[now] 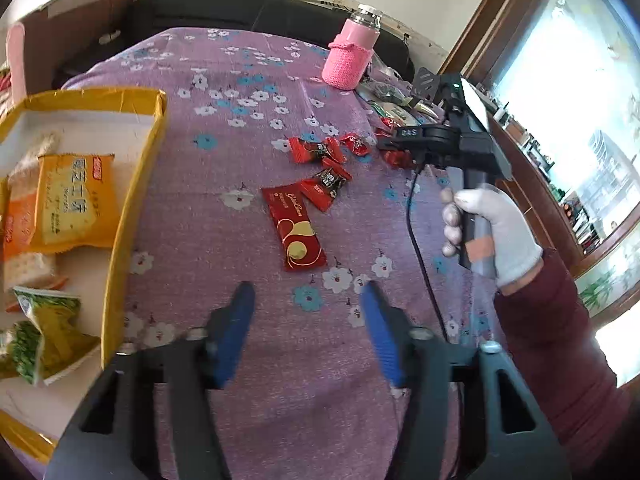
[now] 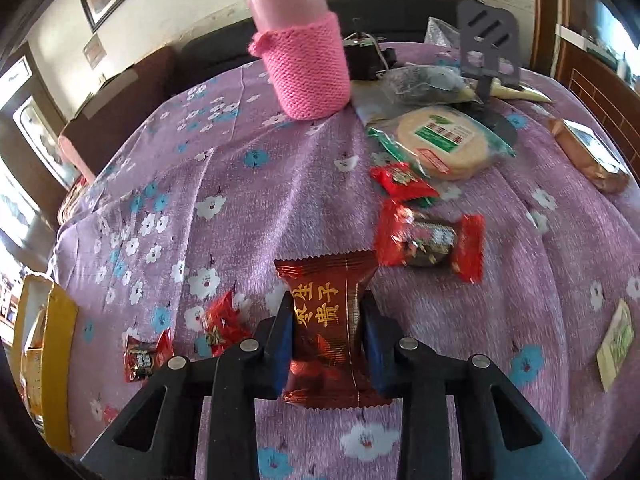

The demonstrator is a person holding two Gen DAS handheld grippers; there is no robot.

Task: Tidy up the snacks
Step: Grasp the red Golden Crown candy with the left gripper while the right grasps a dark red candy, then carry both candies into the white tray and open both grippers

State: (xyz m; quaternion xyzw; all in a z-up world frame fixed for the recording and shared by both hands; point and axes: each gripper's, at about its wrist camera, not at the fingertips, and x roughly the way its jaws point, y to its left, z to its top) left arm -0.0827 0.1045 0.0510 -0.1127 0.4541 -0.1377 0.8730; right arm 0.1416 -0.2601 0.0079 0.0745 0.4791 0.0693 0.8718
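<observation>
My right gripper [image 2: 326, 320] is shut on a dark red snack packet with gold characters [image 2: 326, 312], held just above the purple floral cloth. In the left wrist view the right gripper [image 1: 390, 146] hovers over a cluster of small red candies [image 1: 324, 152]. My left gripper [image 1: 308, 300] is open and empty above the cloth, just short of a long red bar packet [image 1: 294, 228]. A yellow-rimmed box [image 1: 136, 196] at the left holds yellow and green snack packets [image 1: 76, 204].
A pink knit-covered bottle [image 2: 304, 60] stands at the back. A round cracker pack [image 2: 444, 144], red candies [image 2: 430, 240], a black phone stand [image 2: 488, 44] and a brown case [image 2: 588, 156] lie right of it. A pale packet [image 2: 616, 344] lies near the right edge.
</observation>
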